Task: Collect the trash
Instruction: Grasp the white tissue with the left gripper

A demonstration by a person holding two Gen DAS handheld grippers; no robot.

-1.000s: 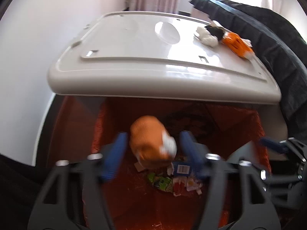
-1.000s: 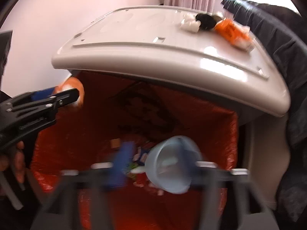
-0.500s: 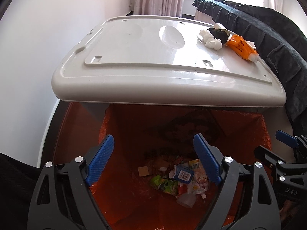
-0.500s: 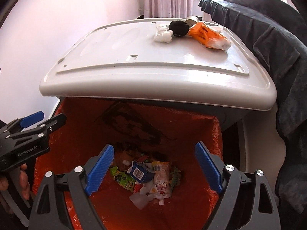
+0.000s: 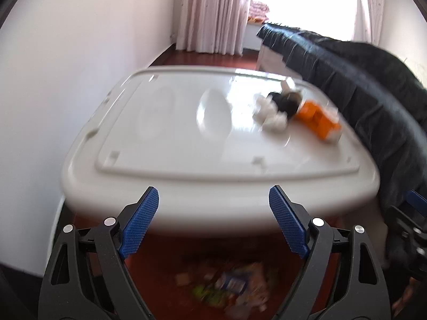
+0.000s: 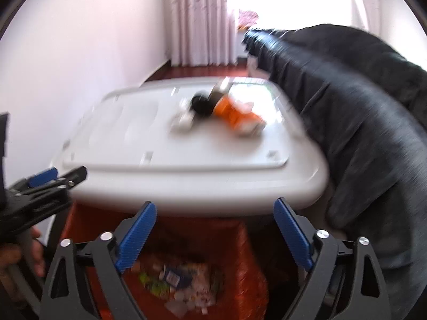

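Note:
An orange-lined bin [image 5: 165, 274] stands below me, with several wrappers [image 5: 232, 285] lying at its bottom [image 6: 178, 280]. Its white lid [image 5: 173, 146] is raised flat behind the opening. On the lid lie a white crumpled tissue [image 5: 269, 117], a black lump [image 5: 287, 102] and an orange packet [image 5: 317, 120]; the packet [image 6: 232, 114] also shows in the right wrist view. My left gripper [image 5: 213, 189] is open and empty over the bin's mouth. The jaws of my right gripper [image 6: 215, 202] are still opening, with nothing between them. Both views are blurred.
A dark blanket-covered sofa [image 5: 373, 85] runs along the right side, close to the lid. A white wall [image 5: 66, 80] is on the left, with pink curtains [image 5: 210, 13] at the back. A hand [image 6: 16, 253] holds the left gripper's handle at the left edge.
An orange-and-white item left my left gripper and a pale cup left my right gripper. Both grippers opened wider and rose, and the views now show the lid top more than the bin.

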